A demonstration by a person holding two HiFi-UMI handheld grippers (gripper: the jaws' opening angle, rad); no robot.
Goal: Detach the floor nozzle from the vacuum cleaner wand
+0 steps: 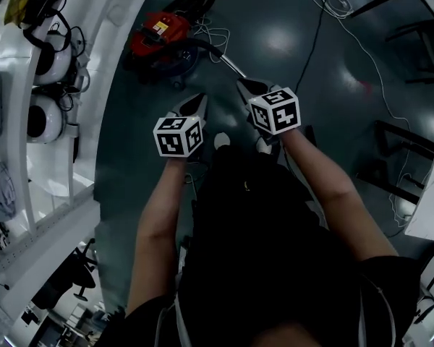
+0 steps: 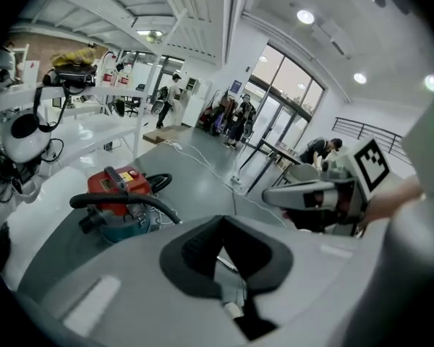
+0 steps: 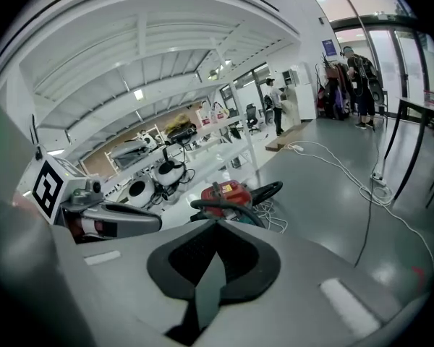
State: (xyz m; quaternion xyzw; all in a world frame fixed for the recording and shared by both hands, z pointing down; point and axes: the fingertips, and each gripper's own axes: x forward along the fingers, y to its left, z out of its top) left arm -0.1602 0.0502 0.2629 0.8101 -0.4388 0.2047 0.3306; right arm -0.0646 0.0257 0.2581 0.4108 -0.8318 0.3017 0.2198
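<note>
Left gripper (image 1: 200, 101), right gripper (image 1: 244, 85) pressed together, empty. Wand (image 1: 231, 64) ahead; jaws to be spread before it is gripped; nozzle unseen.

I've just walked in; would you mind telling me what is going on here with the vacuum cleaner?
A person stands over a dark floor with a gripper in each hand. The left gripper and the right gripper are side by side, both with jaws shut and nothing between them. Ahead stands a red vacuum cleaner; its black hose leads to a metal wand that runs towards the right gripper. Neither gripper holds anything, and the floor nozzle cannot be made out.
</note>
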